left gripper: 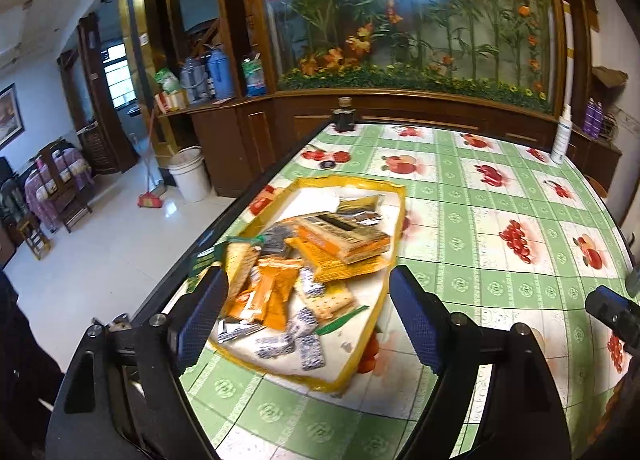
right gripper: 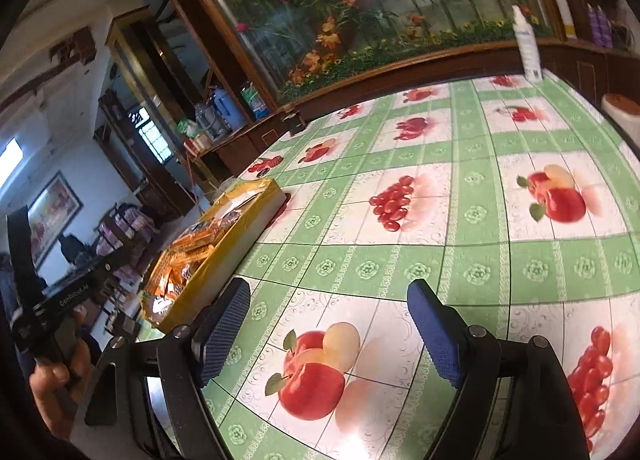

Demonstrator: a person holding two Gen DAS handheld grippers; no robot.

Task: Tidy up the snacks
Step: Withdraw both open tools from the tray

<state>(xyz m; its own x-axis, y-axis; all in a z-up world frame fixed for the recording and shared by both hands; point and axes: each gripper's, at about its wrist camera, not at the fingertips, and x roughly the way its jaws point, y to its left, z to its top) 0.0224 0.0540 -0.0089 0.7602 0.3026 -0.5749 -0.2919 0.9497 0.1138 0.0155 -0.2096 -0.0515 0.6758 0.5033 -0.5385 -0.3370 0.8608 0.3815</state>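
A shallow yellow-rimmed tray (left gripper: 394,195) lies near the table's left edge, filled with a loose heap of snack packs: orange packets (left gripper: 276,292), cracker packs (left gripper: 332,302), small silver-blue packs (left gripper: 310,352) and flat orange boxes (left gripper: 348,238). My left gripper (left gripper: 308,318) is open and empty, hovering over the tray's near end. My right gripper (right gripper: 328,334) is open and empty above bare tablecloth, to the right of the tray (right gripper: 240,238). The hand holding the left gripper (right gripper: 52,348) shows at the right wrist view's left edge.
The table (left gripper: 500,292) has a green and white fruit-print cloth. A dark jar (left gripper: 345,115) stands at the far left corner, a white spray bottle (left gripper: 562,135) at the far right, a small dark lid (left gripper: 329,164) beyond the tray. A white roll (right gripper: 622,111) sits at the right.
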